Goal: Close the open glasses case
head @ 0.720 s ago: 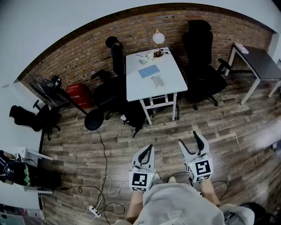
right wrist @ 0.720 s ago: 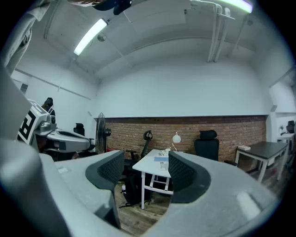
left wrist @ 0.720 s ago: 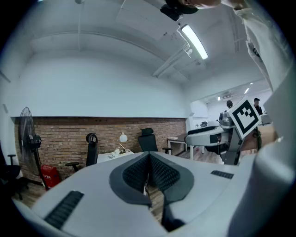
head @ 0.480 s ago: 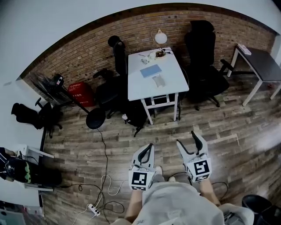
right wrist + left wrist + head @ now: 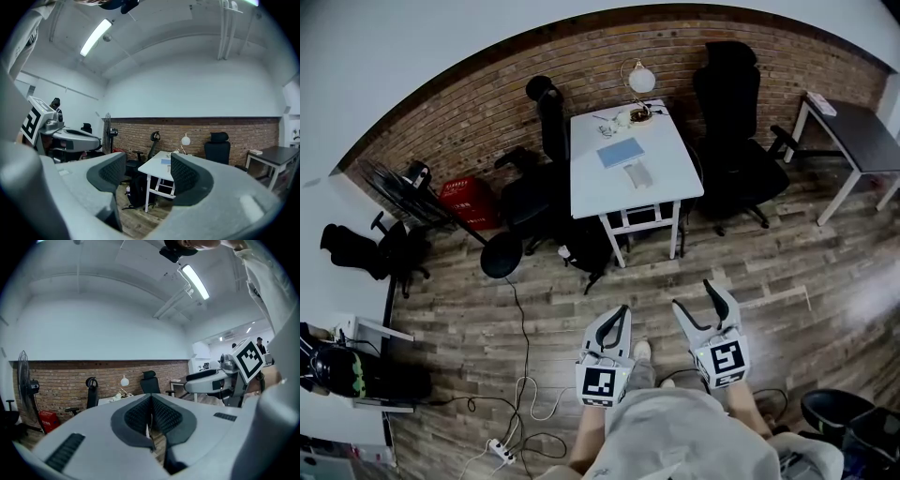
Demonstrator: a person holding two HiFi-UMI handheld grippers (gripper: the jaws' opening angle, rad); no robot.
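Observation:
The glasses case [image 5: 638, 174] is a small pale oblong on the white table [image 5: 675, 169], far ahead across the wood floor; whether its lid stands open cannot be made out. My left gripper [image 5: 616, 320] is held low in front of the person's body, its jaws pressed together with nothing between them. My right gripper [image 5: 697, 299] hangs beside it with its jaws spread apart and empty. In the right gripper view the table [image 5: 154, 165] shows between the jaws, well beyond them. Both grippers are far from the case.
On the table lie a blue book [image 5: 621, 151], a globe lamp [image 5: 640, 80] and small items. Black office chairs [image 5: 727, 122] flank it, one [image 5: 546, 169] on the left. A dark desk [image 5: 853, 131] stands at right. Cables and a power strip [image 5: 501, 453] lie on the floor.
The view has shifted slightly as the person moves; the right gripper has crept a little up and left. Both grippers keep their jaw states.

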